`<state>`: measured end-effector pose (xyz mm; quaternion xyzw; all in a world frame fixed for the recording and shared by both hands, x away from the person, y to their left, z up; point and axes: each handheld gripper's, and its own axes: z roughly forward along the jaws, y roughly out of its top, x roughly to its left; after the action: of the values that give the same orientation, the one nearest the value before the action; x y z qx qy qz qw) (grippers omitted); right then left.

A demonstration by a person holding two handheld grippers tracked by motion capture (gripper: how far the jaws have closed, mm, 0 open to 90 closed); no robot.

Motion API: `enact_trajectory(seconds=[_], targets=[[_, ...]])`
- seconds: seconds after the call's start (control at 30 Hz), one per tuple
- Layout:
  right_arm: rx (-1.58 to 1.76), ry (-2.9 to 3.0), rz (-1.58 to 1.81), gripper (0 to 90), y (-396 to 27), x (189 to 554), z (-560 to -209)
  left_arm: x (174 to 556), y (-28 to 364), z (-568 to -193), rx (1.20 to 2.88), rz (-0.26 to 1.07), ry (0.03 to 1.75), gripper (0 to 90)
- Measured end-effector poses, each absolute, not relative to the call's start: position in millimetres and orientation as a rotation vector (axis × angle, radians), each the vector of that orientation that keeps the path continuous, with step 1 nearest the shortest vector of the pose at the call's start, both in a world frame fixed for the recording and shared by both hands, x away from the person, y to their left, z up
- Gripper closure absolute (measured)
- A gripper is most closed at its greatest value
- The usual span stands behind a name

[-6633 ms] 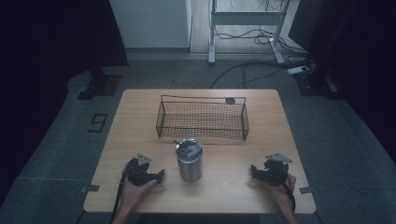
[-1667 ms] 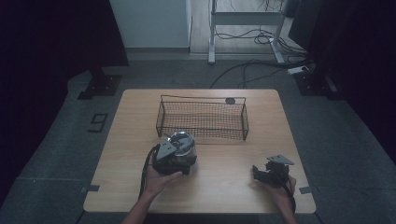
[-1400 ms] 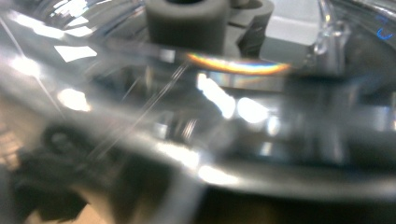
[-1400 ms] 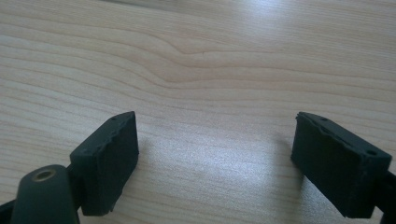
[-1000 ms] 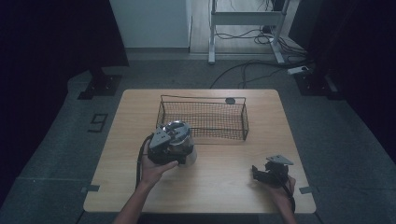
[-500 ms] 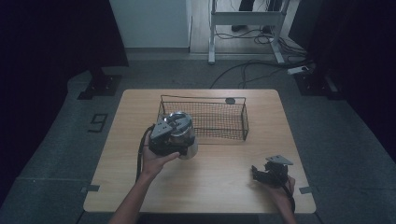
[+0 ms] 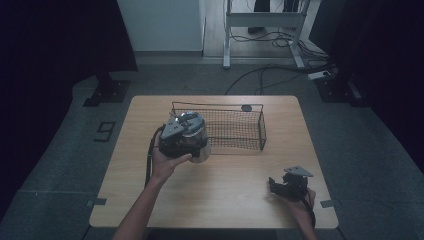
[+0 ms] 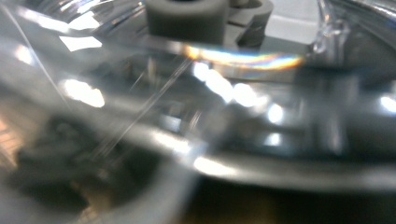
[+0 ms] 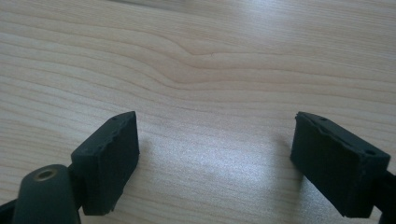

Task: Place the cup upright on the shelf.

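Your left tool (image 7: 184, 142) has carried the jar (image 7: 196, 135) up off the bench (image 7: 235, 185) and toward the upper left of the high view. A second ago it hung a little lower, near the front left corner of the wire basket (image 7: 235, 131). Now it sits against the left end of the basket, at about rim level. The jar looks clear, with a shiny lid, and the left tool is pinching it. In the left gripper view the glass (image 8: 196, 121) lies right across the lens, blurred and full of glints, so you cannot see how the jaws meet it there.

Your right tool (image 7: 289, 186) has kept its place at the lower right of the high view. It rests by the near edge of the bench, with its jaws spread wide and nothing between them. In the right gripper view there is bare wood grain (image 9: 210, 70) between them.

This reads as the carry toward the basket, well begun but not finished. The jar is not yet over the mesh floor. Judging by its place, you need to clear the left rim, move it inward, and lower it before you let go.
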<state>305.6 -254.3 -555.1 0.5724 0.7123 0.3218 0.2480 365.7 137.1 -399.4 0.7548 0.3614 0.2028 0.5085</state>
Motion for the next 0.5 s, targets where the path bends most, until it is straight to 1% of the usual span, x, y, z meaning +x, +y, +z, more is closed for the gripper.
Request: enact_trajectory(seconds=[0.23, 0.5], targets=[[1.558, 1.945, 0.876, 14.9, -254, 306, -555, 374, 134, -399, 1.837, 0.497, 0.869, 4.0], [1.555, 1.945, 0.878, 15.0, -254, 305, -555, 388, 131, -390, 1.825, 0.512, 0.876, 4.0]])
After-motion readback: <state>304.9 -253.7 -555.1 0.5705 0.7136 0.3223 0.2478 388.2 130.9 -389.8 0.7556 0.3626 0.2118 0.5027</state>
